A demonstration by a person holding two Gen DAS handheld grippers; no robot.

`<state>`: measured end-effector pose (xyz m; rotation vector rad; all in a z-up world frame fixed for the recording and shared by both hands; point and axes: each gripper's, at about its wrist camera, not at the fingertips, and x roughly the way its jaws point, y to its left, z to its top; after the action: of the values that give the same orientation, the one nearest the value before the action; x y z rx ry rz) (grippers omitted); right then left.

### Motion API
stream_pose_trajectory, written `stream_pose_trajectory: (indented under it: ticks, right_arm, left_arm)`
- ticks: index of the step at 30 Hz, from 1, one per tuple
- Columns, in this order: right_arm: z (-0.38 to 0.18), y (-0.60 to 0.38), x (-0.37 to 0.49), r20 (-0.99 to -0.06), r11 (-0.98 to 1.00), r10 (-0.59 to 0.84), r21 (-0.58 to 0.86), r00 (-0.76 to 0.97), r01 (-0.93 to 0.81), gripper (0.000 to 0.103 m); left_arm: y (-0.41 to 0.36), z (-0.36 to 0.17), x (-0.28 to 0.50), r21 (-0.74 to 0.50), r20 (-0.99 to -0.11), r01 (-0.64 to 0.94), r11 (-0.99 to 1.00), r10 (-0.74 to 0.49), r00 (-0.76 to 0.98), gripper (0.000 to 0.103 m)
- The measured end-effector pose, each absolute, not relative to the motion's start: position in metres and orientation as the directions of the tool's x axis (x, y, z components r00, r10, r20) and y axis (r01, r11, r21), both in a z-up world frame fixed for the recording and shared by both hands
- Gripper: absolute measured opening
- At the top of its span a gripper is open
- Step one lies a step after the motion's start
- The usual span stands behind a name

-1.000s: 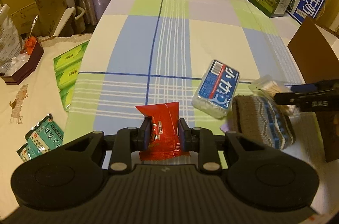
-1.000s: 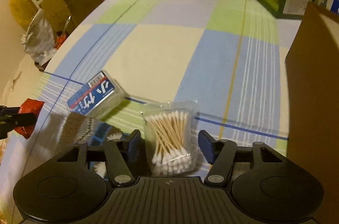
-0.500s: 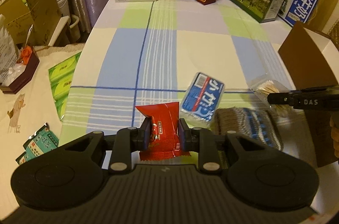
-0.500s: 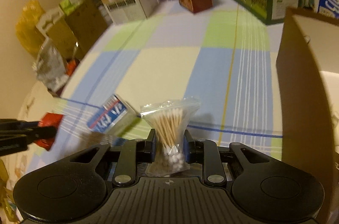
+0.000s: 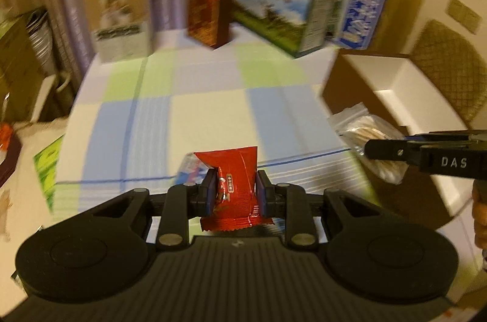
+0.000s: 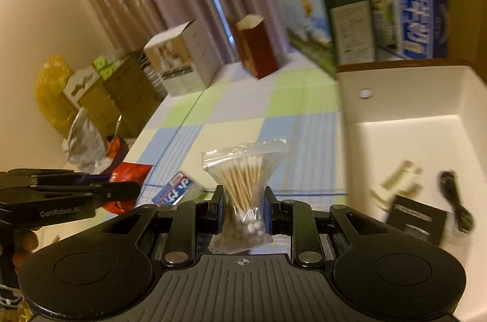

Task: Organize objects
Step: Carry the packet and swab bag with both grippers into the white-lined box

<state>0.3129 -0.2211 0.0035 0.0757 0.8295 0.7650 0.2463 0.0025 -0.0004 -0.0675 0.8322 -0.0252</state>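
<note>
Now right hand-held gripper [image 6: 242,208] clenched on cotton swab bag [image 6: 243,194], swabs' long axis upright, lifted off desk [image 6: 231,121]. Open white box [image 6: 411,127] lies just right of it, nearer than to left hand-held gripper [image 5: 236,194], itself clamped on red snack packet [image 5: 234,185]. Judged next: carry rightward over box rim.

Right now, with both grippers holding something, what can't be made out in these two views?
- Print on the far boxes: motion blur, both views.
- Small items in the white box: smeared in the right wrist view; cut off by its wall in the left.
- Blue pack: mostly hidden behind the red packet in the left gripper.
- Lower cotton swab bag: hidden by the right gripper.
</note>
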Motion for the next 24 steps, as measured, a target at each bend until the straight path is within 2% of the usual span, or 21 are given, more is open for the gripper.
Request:
stream_pose_trajectory:
  ticks: [14,24]
  right_arm:
    - [0.022,-0.350,0.308,-0.623,0.843,0.534,0.337,0.571,-0.420,0.021]
    - [0.021,-0.389,0.343,-0.623,0.857,0.511,0.315,0.593,-0.407,0.022]
  left_arm:
    - [-0.135,0.017,0.260,-0.104,-0.700,0.264,0.959,-0.259,0.666,0.022]
    - [-0.204,0.020,0.293,-0.100,-0.696,0.330,0.939,-0.303,0.651,0.022]
